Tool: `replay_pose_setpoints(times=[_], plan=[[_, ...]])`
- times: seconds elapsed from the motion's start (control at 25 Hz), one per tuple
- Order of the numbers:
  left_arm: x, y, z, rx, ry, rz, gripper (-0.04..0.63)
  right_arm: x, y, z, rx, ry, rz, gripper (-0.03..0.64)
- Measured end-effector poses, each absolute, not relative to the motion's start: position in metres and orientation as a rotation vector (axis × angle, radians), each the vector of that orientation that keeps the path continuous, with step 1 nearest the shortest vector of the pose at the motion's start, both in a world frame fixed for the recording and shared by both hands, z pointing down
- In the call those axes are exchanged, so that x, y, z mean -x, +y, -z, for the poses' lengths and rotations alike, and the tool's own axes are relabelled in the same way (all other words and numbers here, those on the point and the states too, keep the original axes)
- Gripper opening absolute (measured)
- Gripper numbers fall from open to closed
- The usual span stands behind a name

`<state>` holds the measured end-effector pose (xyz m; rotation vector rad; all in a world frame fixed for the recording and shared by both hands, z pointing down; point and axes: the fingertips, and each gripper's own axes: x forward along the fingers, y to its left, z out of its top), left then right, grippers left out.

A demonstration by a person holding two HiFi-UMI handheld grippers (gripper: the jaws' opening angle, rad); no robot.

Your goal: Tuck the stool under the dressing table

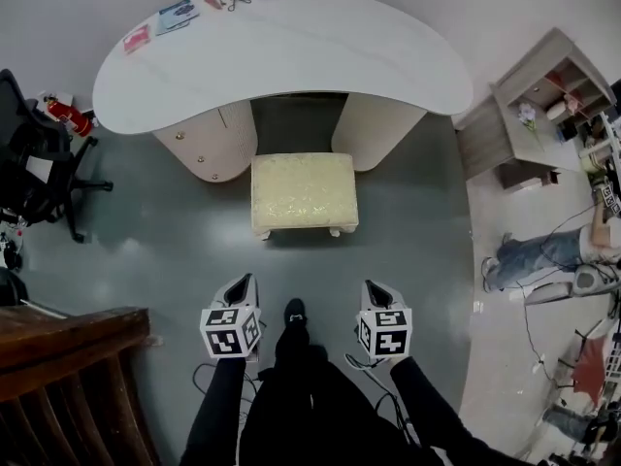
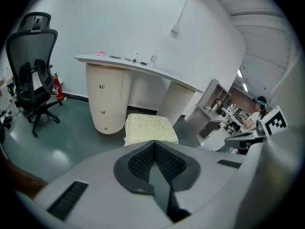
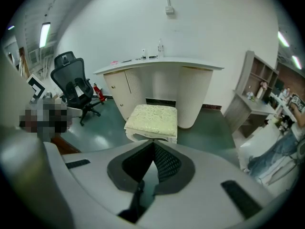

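The cream cushioned stool (image 1: pixel 304 194) stands on the grey floor just in front of the knee gap of the white curved dressing table (image 1: pixel 281 51), between its two pedestals. Both grippers hover over the floor a short way on the near side of the stool, pointing at it. My left gripper (image 1: pixel 241 287) is shut and holds nothing, and so is my right gripper (image 1: pixel 379 292). In the left gripper view the stool (image 2: pixel 150 128) lies beyond the shut left gripper (image 2: pixel 154 143). The right gripper view shows the stool (image 3: pixel 152 118) ahead of the shut right gripper (image 3: pixel 153 143).
A black office chair (image 1: pixel 34 163) and a red fire extinguisher (image 1: pixel 68 115) stand at the left. Brown wooden furniture (image 1: pixel 68 377) fills the near left. An open shelf unit (image 1: pixel 543 95) and a person's legs on the floor (image 1: pixel 543 255) are at the right. Small items (image 1: pixel 179 13) lie on the tabletop.
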<state>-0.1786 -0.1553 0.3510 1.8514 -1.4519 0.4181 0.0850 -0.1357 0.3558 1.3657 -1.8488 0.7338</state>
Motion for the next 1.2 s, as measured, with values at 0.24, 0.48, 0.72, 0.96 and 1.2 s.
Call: replay_pose_setpoints(times=[0.24,0.48,0.72,0.96,1.2], plan=[[0.176,-0.175,-0.411,-1.836,-1.488,-0.411,0.008,-0.088,-0.166,-0.412,-1.360,-1.865,-0.696,0.005],[0.181,-0.196,-0.496,-1.863,-1.520,-0.416,0.008,-0.103,-0.188,-0.503,-1.379,-1.867,-0.644,0.005],[0.187,-0.215,-0.588,-1.861,-1.557,-0.414,0.008,-0.116,-0.203,-0.600,-1.389,-1.872,-0.607,0.005],[0.183,-0.228,-0.661,-1.885,-1.582,-0.418,0.008,-0.125,-0.217,-0.675,-1.411,-1.894,-0.564,0.005],[0.186,-0.238,-0.720,-1.895,-1.594,-0.398,0.008,-0.133,-0.234,-0.730,-1.465,-1.910,-0.534,0.005]])
